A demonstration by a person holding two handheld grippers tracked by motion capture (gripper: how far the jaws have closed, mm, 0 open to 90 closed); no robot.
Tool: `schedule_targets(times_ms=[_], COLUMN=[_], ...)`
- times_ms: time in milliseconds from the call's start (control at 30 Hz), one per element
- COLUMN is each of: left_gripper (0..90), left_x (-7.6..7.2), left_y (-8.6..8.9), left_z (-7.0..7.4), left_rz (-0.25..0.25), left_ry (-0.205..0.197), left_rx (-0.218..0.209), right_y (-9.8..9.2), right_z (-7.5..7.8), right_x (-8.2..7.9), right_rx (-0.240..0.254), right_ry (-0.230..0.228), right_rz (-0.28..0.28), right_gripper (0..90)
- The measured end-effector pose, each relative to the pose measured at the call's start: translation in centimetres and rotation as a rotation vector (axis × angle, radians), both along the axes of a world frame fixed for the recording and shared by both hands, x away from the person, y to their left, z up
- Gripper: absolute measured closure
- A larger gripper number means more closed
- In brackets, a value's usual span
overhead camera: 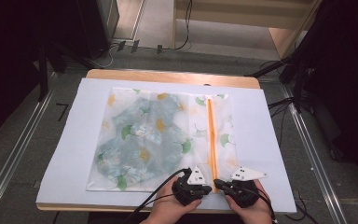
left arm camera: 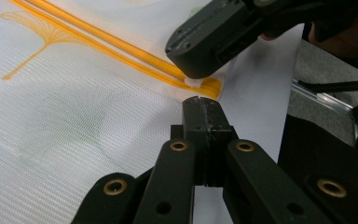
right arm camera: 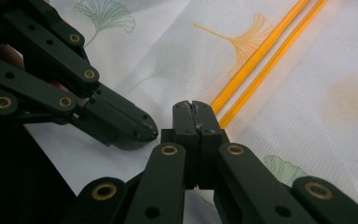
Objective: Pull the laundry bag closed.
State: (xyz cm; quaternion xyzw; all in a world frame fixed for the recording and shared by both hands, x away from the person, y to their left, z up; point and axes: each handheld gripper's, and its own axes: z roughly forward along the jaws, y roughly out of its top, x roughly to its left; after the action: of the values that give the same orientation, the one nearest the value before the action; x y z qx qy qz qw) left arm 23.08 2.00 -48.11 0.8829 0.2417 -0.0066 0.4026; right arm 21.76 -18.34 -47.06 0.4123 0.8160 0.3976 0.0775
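Resting shut at orange zipper [overhead camera: 211,135] end of mesh bag [overhead camera: 163,140]: left hand-held gripper [overhead camera: 207,189], right hand-held gripper [overhead camera: 218,183].

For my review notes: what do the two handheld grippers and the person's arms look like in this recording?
Both the left gripper and the right gripper are black, built of linked bars with brass-coloured rivets and flat black fingers. Each carries a white three-cornered plate with small dark dots on top. A black cable trails from each. The forearms are bare, with no sleeves in view.

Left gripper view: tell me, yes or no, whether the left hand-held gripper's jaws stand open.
No. The left hand-held gripper has its two black jaws pressed flat together, with nothing between them, just short of the orange zipper on the mesh bag.
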Motion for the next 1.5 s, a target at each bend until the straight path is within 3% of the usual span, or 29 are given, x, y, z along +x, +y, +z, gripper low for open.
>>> schedule_targets(times_ms=[67,400,533,800,1500], left_gripper=[90.0,90.0,90.0,90.0,90.0], left_x=[0.1,0.3,0.3,0.3,0.3], left_y=[0.1,0.1,0.1,0.1,0.1], left_z=[0.0,-0.1,0.0,0.0,-0.1], left_rz=[-0.002,-0.005,-0.002,-0.005,-0.01], left_ry=[0.02,0.04,0.038,0.037,0.03], left_rx=[-0.007,-0.011,-0.008,-0.007,-0.005], right_y=[0.2,0.3,0.0,0.1,-0.4], right_z=[0.0,0.0,-0.2,-0.1,0.2], right_x=[0.1,0.9,0.9,1.6,3.6], right_rx=[-0.006,0.003,-0.001,-0.011,0.031], right_ry=[-0.002,0.01,0.031,0.016,0.006], right_rz=[0.0,-0.008,-0.017,-0.01,-0.026], right_gripper=[90.0,90.0,90.0,90.0,90.0])
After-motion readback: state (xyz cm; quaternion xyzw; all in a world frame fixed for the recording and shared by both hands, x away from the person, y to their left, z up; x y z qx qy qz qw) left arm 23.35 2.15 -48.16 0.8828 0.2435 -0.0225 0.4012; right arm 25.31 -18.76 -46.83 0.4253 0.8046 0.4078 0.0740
